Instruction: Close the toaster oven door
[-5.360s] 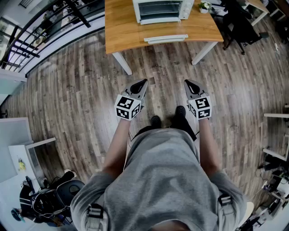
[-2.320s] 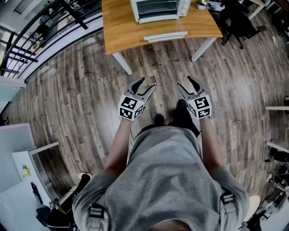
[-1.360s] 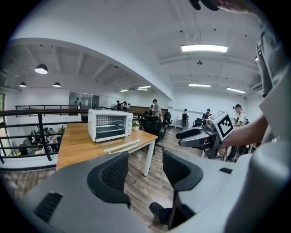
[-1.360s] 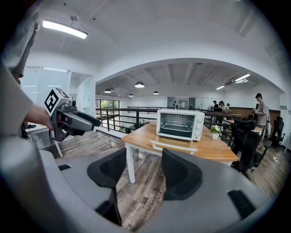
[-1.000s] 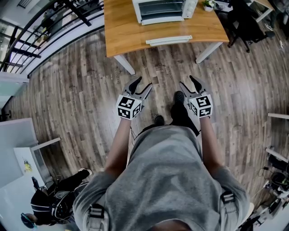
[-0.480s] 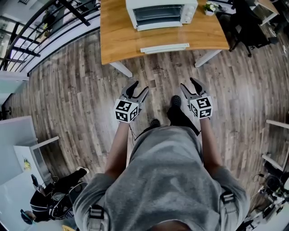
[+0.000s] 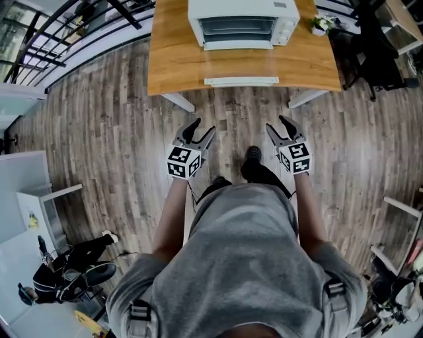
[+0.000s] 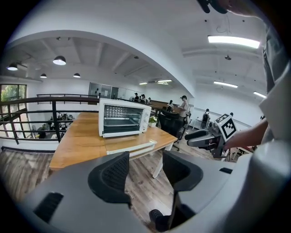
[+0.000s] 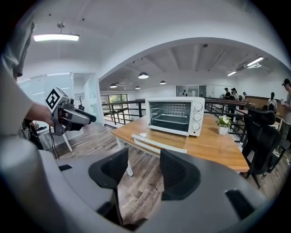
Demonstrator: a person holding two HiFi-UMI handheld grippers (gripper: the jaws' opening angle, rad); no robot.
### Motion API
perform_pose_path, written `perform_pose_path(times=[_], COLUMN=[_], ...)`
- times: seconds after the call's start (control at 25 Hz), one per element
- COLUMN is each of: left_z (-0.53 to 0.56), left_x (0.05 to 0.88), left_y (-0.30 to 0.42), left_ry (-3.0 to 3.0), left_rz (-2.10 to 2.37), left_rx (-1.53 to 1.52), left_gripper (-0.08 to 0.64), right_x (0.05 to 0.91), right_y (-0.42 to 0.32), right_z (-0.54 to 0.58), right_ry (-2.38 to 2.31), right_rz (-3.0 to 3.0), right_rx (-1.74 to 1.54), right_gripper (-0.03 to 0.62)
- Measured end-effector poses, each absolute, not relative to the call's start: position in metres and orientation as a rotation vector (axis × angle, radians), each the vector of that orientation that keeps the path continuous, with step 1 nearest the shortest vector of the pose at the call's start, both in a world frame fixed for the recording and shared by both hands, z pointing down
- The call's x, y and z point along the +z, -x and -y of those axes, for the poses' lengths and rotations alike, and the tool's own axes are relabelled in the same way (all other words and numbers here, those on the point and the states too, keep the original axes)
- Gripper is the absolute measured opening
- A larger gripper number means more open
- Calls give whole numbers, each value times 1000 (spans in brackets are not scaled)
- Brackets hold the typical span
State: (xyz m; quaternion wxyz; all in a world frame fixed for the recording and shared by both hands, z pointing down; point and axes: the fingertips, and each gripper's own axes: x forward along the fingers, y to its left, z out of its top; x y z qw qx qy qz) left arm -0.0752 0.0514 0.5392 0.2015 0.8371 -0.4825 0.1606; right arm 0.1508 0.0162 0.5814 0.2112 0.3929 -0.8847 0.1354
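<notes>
The toaster oven (image 7: 241, 14) sits at the back of the wooden desk (image 7: 173, 63) ahead of you. Its door (image 7: 240, 81) is dropped open and lies about flat, its white front edge out by the desk's near rim. You stand on the plank floor (image 7: 119, 132) well short of it, so nothing is within reach. This looks like the approach, with the closing not begun.

You carry the left claw (image 7: 203, 127) and the right claw (image 7: 277, 123) side by side in front of your body. Both are aimed forward and a little downward, which keeps the oven in sight in both gripper views. The left claw's jaws stand apart, with only floor in the gap. The right claw's jaws are apart and empty too, though they have just been drawing in a little.

I judge that no clamping is needed. A door like this is closed by getting a jaw under its free edge and swinging it up. That edge lies near the rim, so coming in low from the front should give you room. Mind the oven: it looks light, and a hard push could slide it back.
</notes>
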Motion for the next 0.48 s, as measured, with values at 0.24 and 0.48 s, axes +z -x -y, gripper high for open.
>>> perform_pose_path(times=[0.24, 0.48], left_z=[-27, -2], left_x=[539, 542], left_y=[63, 46], left_ry=[-2276, -2233], left_rz=[1443, 1500], left_rx=[434, 424], left_gripper=[242, 242], right_x=[586, 593], right_y=[-162, -177], right_z=[20, 53], right_ry=[-988, -922], right_rz=[2488, 2505], right_rx=[345, 349], right_gripper=[222, 219])
